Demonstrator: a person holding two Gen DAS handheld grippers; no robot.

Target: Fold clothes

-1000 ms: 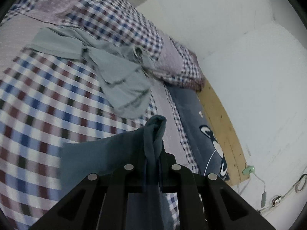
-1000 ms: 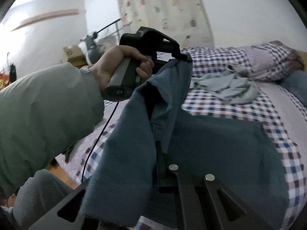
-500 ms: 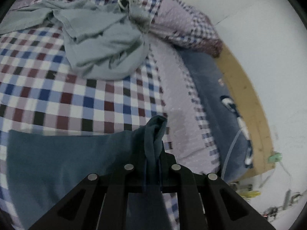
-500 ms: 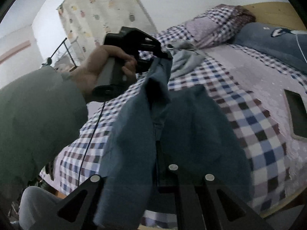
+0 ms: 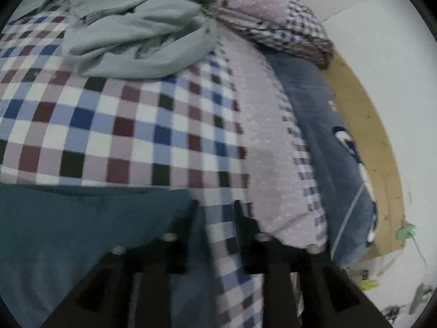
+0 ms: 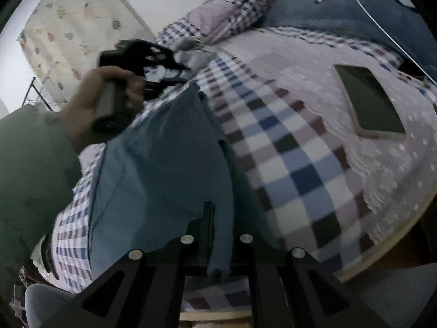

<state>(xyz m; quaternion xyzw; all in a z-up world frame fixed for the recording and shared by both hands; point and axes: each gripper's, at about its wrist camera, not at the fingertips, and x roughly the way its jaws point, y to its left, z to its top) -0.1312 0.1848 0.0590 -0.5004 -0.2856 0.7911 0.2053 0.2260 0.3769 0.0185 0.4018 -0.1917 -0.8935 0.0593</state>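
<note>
The blue garment was lying pretty much flat on the bed, spread over the checked cover near the bed's edge, with one long side running from the left tongs toward the right tongs. Left tongs were spread apart in the left wrist view, hovering right at the far corner of the garment with checked cover showing in the gap between the fingers, so nothing pinched there. In the right wrist view a hand in a green sleeve was gripping that left tool's handle. Right tongs looked clamped on the near corner of the garment, a strip of blue cloth running down between the two fingers, though it's a bit blurry. Further up the bed there was a crumpled grey shirt, well apart from the blue one, next to a checked pillow. A dark phone sat on the dotted part of the cover, and a blue blanket lay along the wooden frame.
</note>
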